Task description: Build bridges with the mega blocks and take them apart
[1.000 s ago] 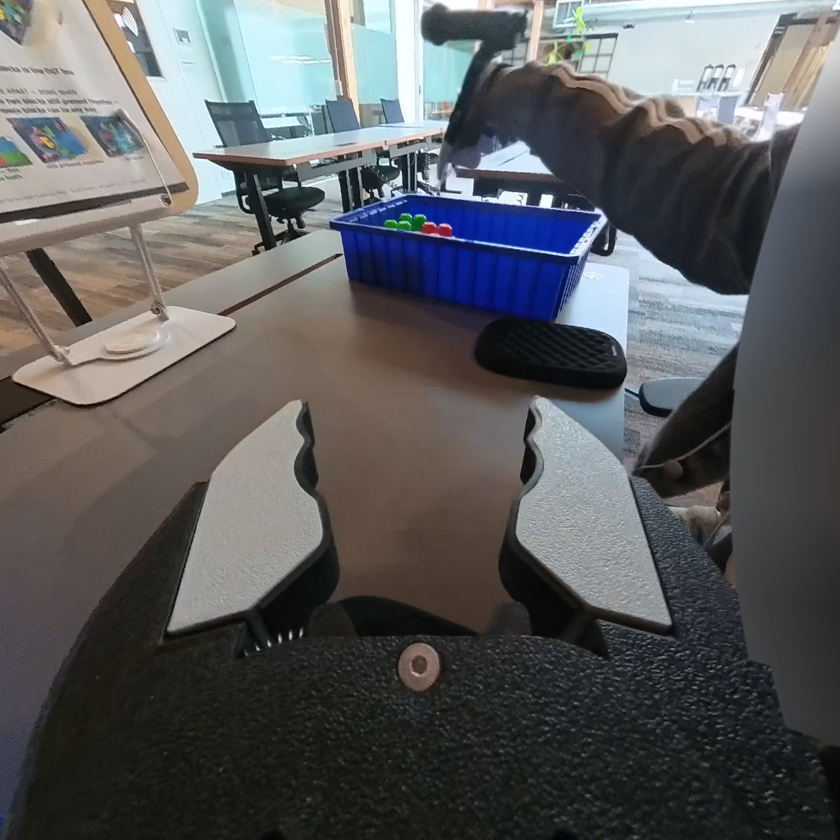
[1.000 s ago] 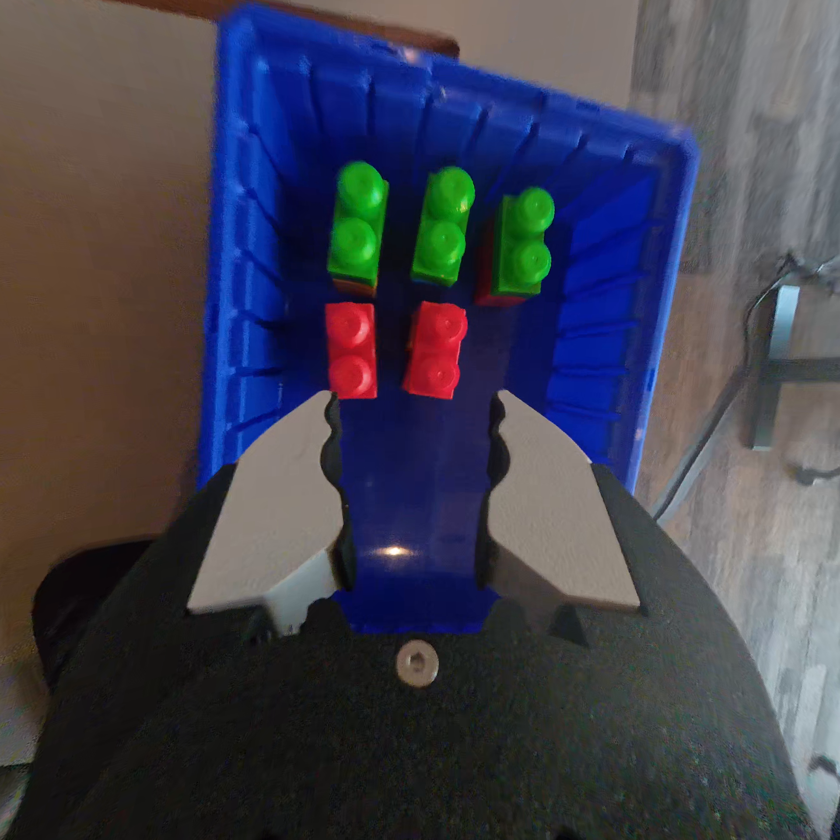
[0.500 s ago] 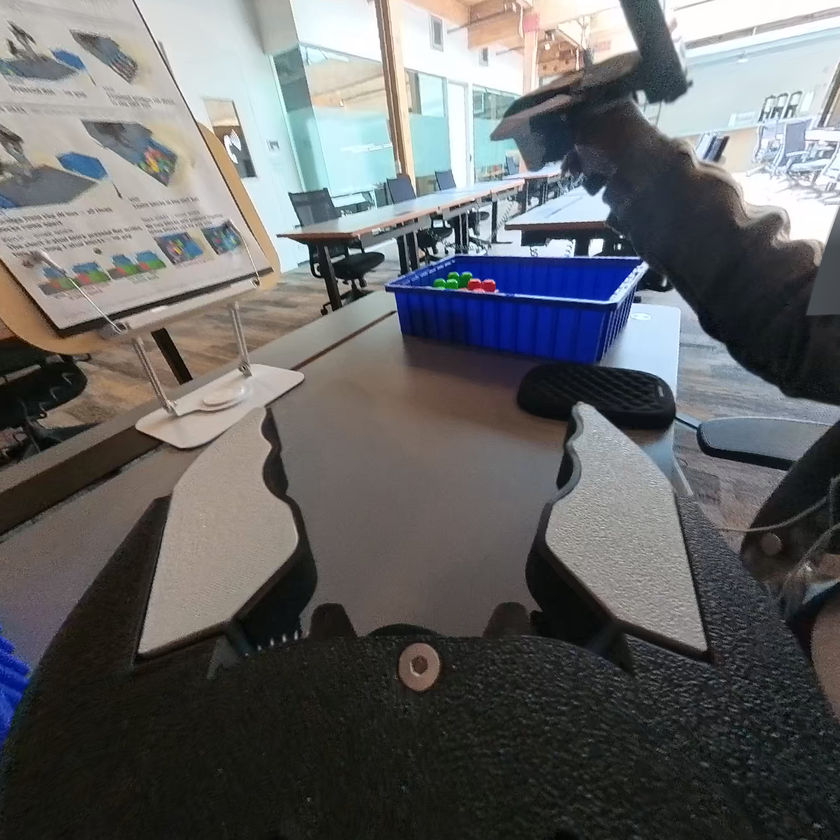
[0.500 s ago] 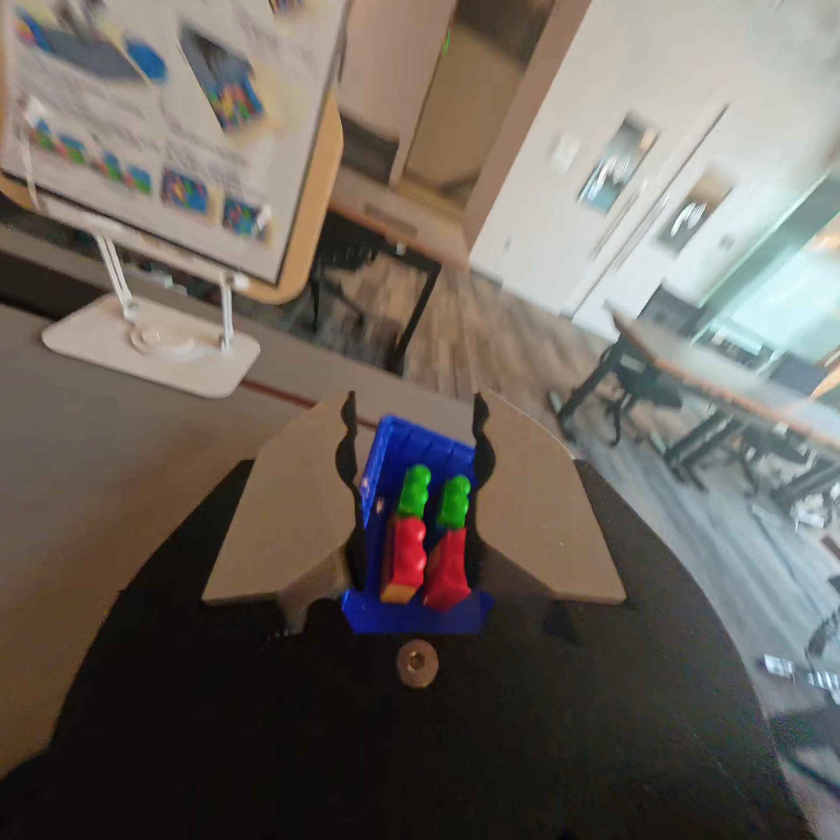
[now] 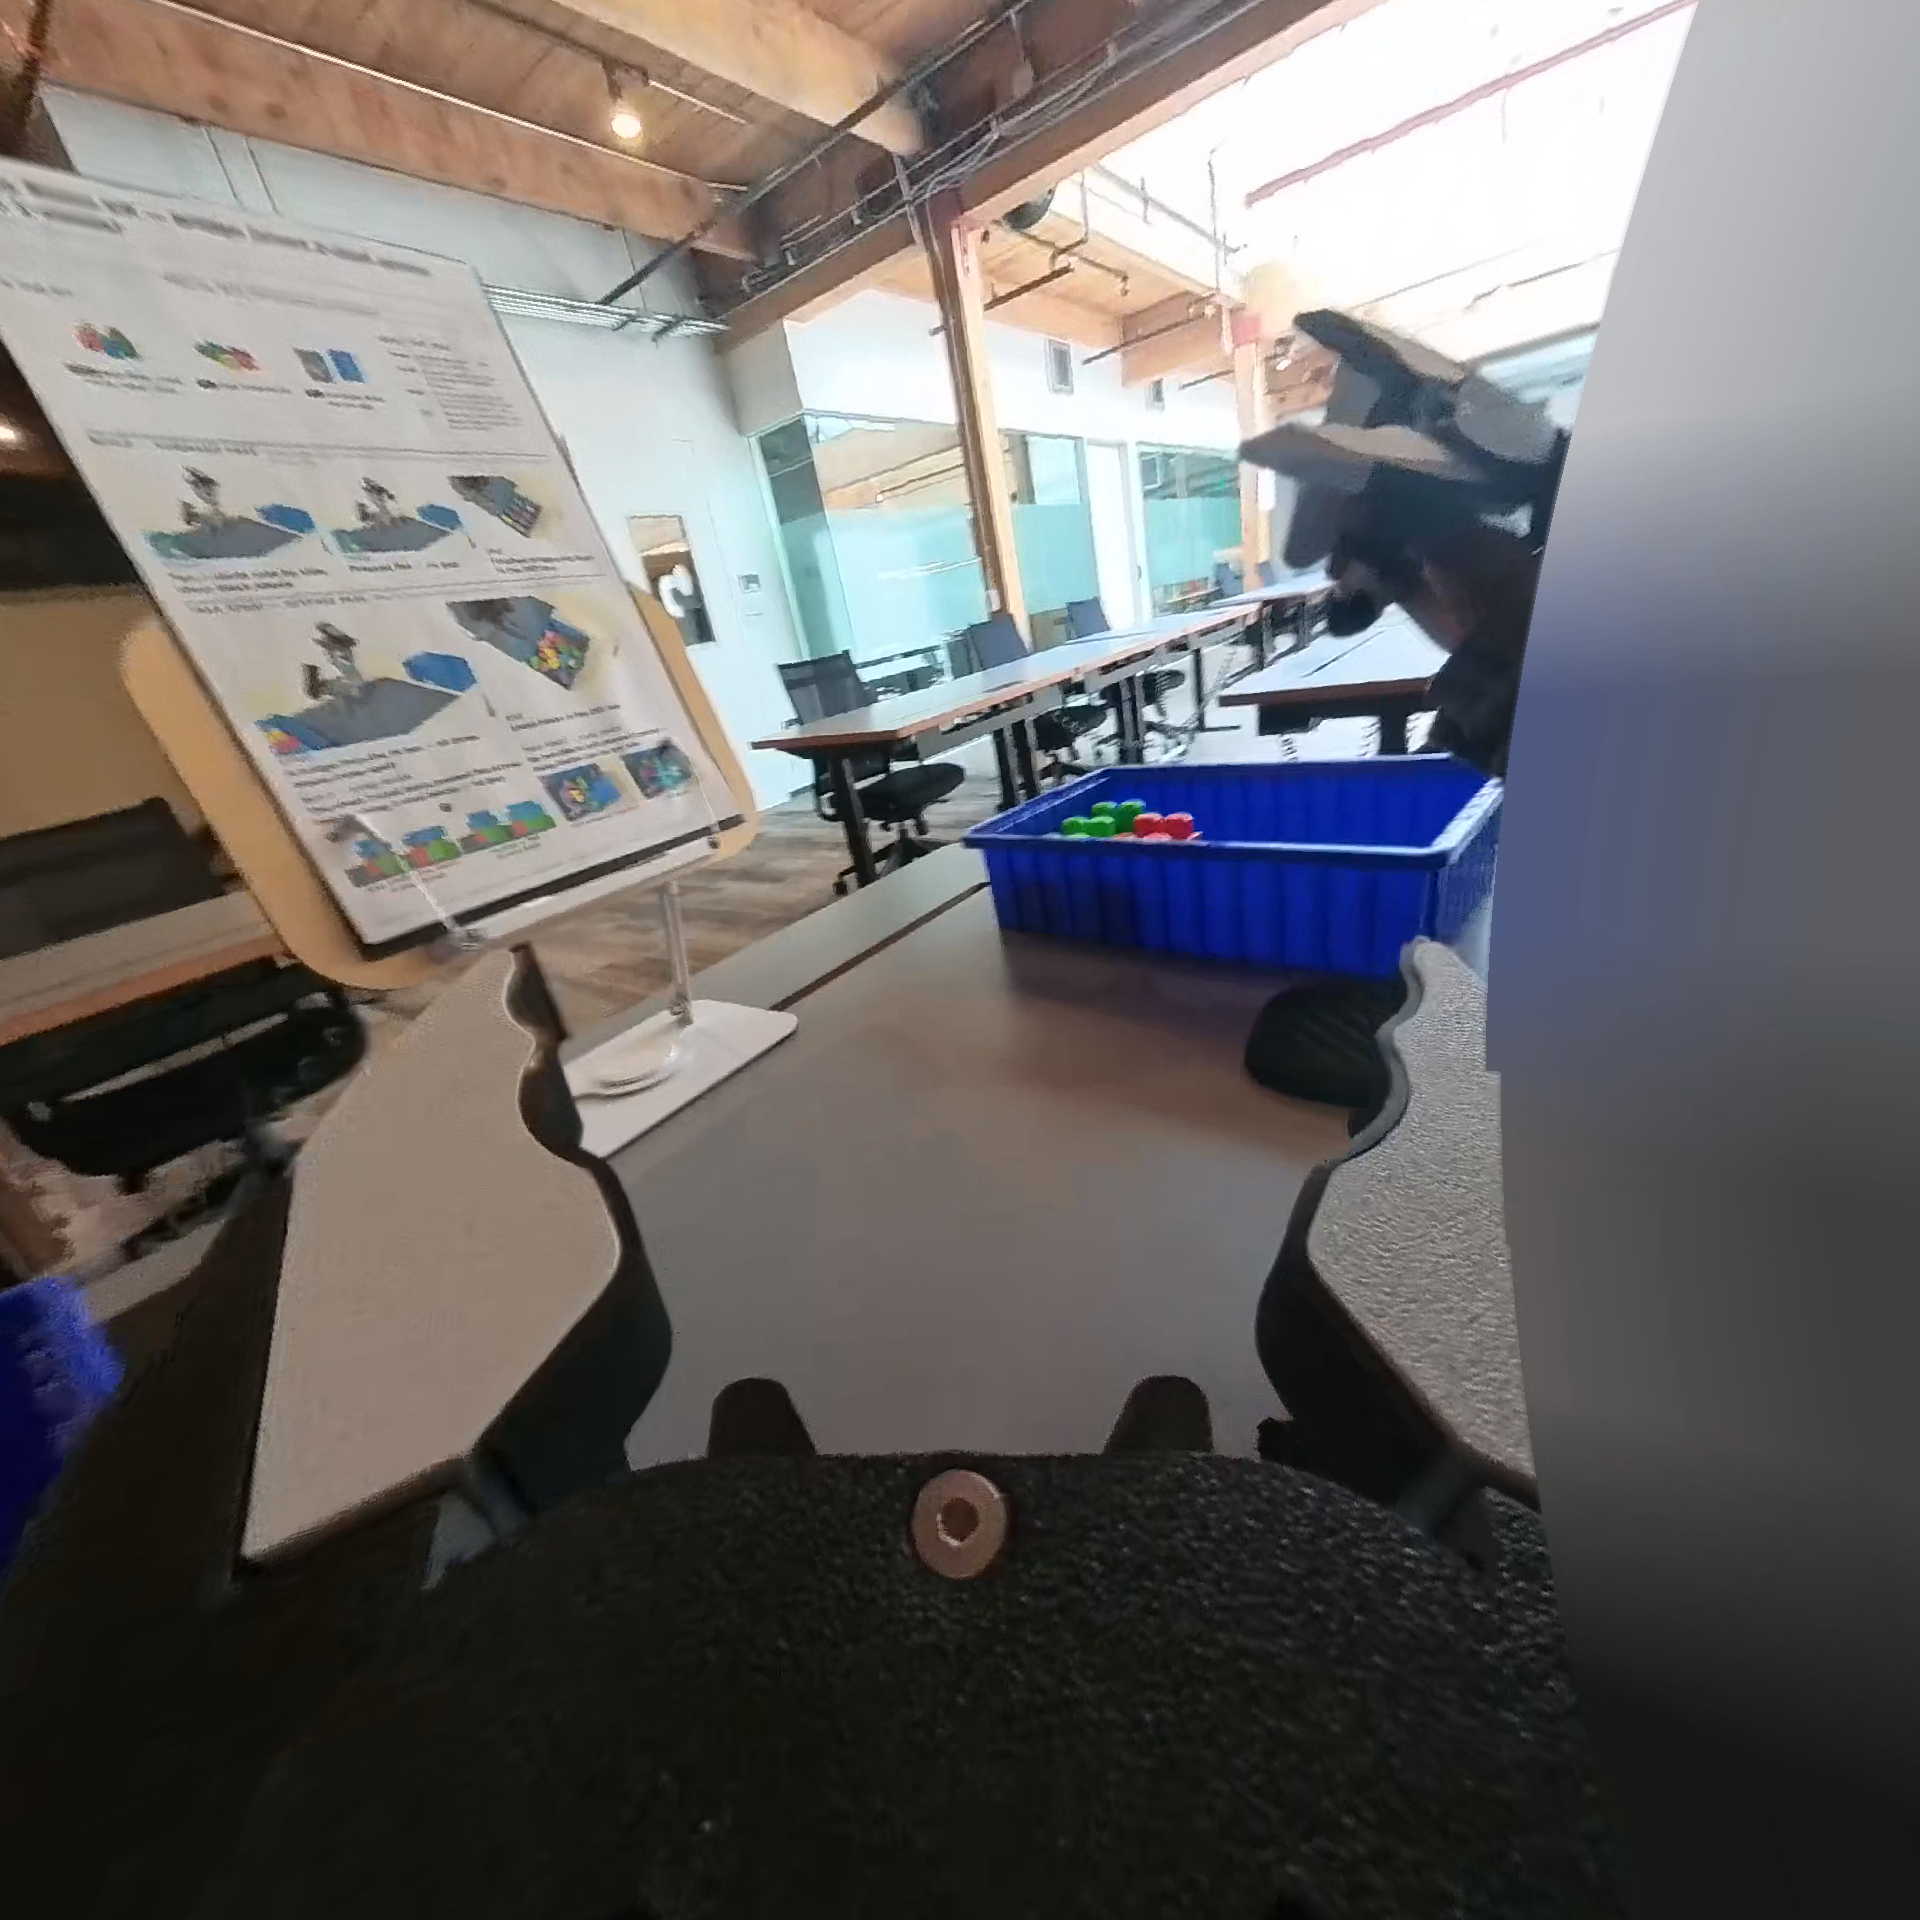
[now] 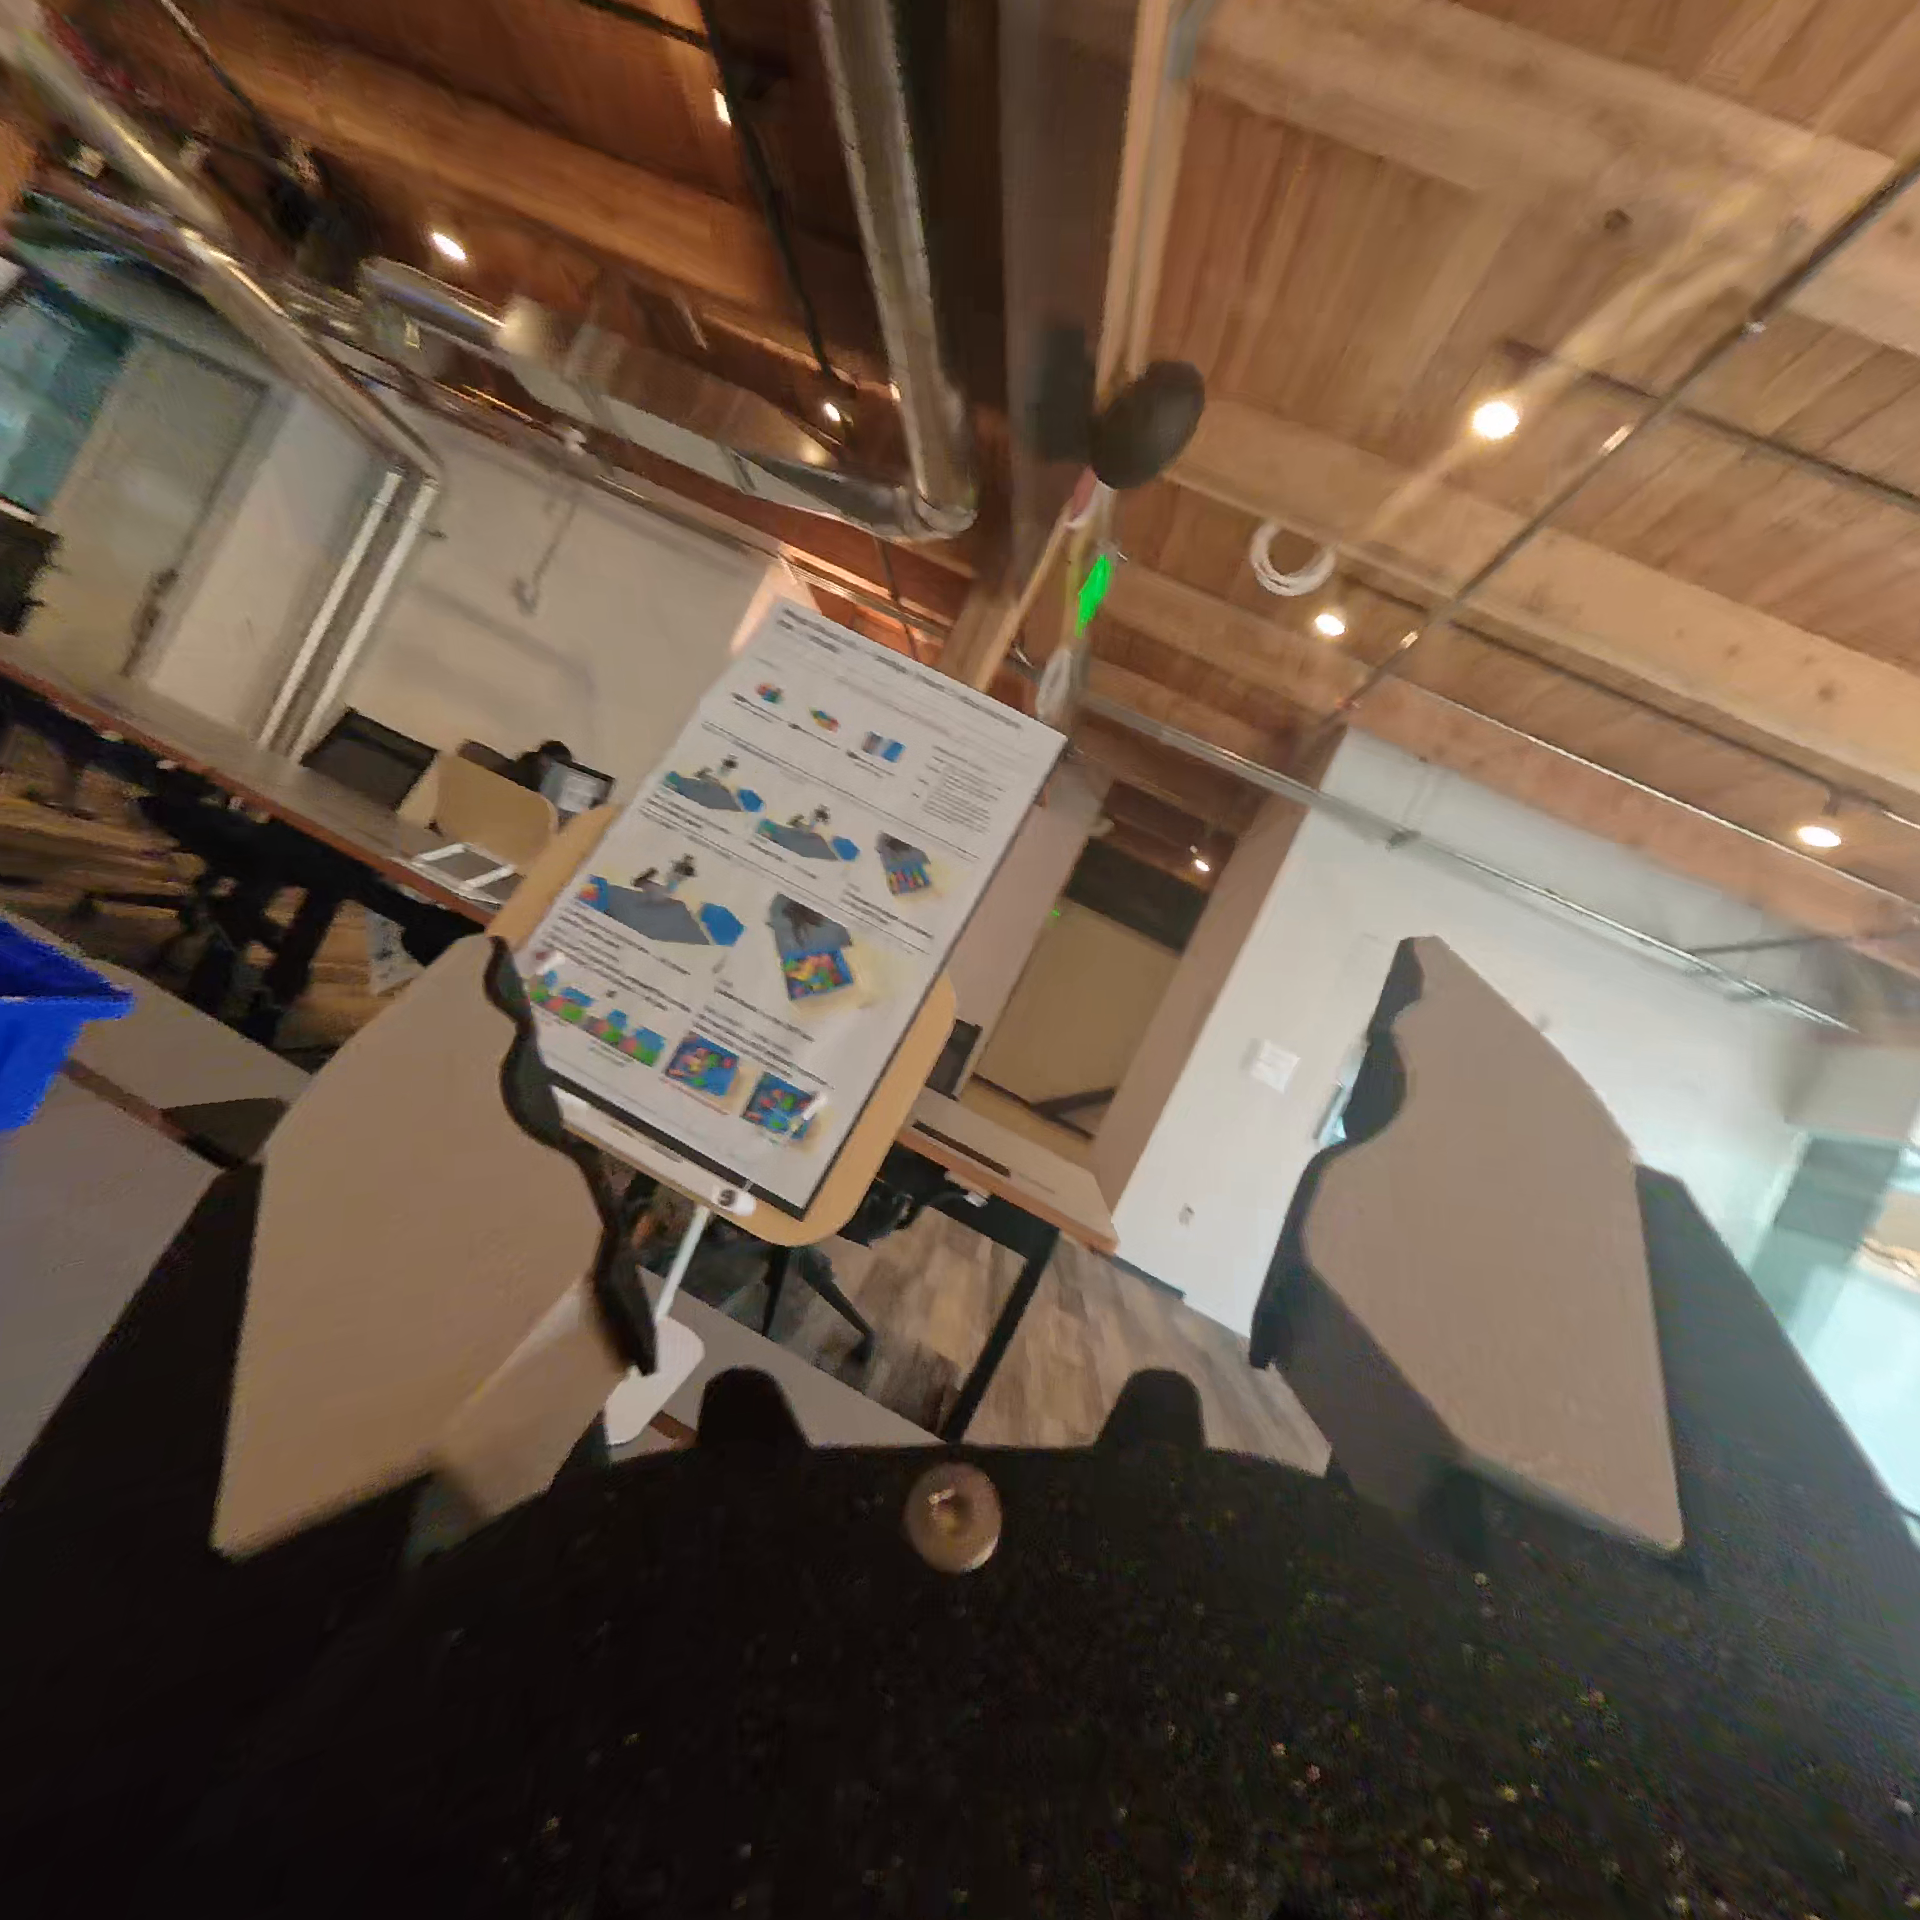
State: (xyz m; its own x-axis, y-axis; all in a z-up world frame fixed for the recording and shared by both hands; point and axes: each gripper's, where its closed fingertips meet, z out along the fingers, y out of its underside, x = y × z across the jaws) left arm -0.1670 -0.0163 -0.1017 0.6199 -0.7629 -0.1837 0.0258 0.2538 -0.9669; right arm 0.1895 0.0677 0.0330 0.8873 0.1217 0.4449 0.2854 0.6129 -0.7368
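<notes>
my left tongs (image 5: 961, 1049) sit low over the dark table (image 5: 935, 1195), fingers spread wide, nothing between them; my right tongs (image 6: 951, 1049) are lifted and tipped up toward the wooden ceiling, spread wide too, empty; seen from the left, they hang in the air above the blue bin (image 5: 1236, 894); bin stands at the table's far end, green blocks (image 5: 1099, 823) and red blocks (image 5: 1164, 825) inside, touching; black pad (image 5: 1311, 1051) just beside the bin; instruction sheet on a stand (image 5: 343, 582) at the left edge.
</notes>
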